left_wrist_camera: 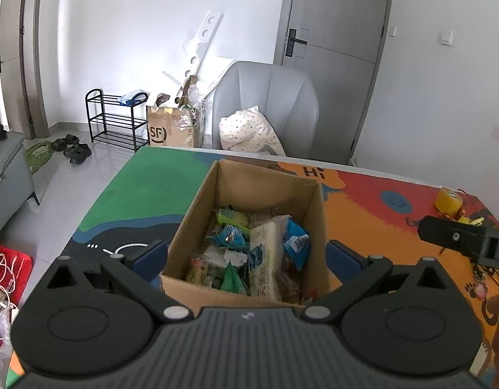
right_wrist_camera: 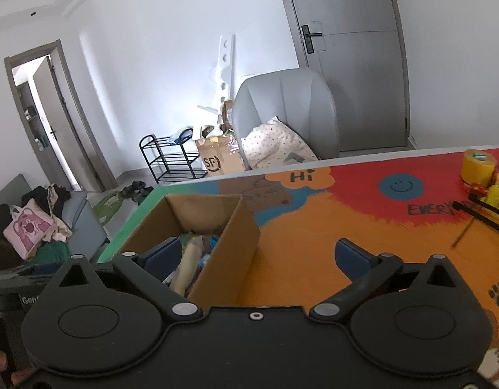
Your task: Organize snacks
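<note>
Hovering over the cardboard box (left_wrist_camera: 246,236) mid-table (left_wrist_camera: 363,201): left hand-held gripper (left_wrist_camera: 246,253) jaws apart, straddling it; right hand-held gripper (right_wrist_camera: 256,256) apart, empty. Snacks (left_wrist_camera: 265,253) piled loose inside. Risk: fingers catch the box wall, dragging or tipping it.

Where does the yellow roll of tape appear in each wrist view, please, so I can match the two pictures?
Left wrist view: the yellow tape roll sits at the far right, on the colourful table mat.
Right wrist view: the roll is at the upper right, near the table's far edge.
Shared landmark: the cardboard snack box, left of the roll in both.
</note>
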The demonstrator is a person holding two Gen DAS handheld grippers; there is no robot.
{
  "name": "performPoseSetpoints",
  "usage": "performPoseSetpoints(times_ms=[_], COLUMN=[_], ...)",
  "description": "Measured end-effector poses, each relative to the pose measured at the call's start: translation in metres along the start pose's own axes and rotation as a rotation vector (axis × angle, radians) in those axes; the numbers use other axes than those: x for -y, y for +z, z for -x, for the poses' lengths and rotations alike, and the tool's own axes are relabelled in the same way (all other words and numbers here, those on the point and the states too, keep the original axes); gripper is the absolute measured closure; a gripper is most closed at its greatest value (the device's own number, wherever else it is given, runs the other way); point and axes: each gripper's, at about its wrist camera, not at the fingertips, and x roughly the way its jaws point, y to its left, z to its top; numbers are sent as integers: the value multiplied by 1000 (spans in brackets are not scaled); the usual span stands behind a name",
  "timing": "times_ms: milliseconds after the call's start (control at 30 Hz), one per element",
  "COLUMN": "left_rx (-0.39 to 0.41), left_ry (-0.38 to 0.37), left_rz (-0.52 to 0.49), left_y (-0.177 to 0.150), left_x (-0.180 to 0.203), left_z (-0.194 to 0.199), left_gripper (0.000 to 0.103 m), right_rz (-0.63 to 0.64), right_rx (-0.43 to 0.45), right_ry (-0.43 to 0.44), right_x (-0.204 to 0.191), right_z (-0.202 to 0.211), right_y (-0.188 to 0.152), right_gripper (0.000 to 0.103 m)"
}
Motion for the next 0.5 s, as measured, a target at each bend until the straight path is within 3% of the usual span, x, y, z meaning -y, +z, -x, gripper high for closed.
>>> performPoseSetpoints(times_ms=[500], left_rx=[24], left_ry=[-42], left_rz=[-84], left_y=[-12], left_x=[9], left_z=[39], left_gripper=[0], right_rz=[28], right_rx=[-3], right_ry=[-32], right_x=[4], right_z=[42], right_y=[-17], right_gripper=[0])
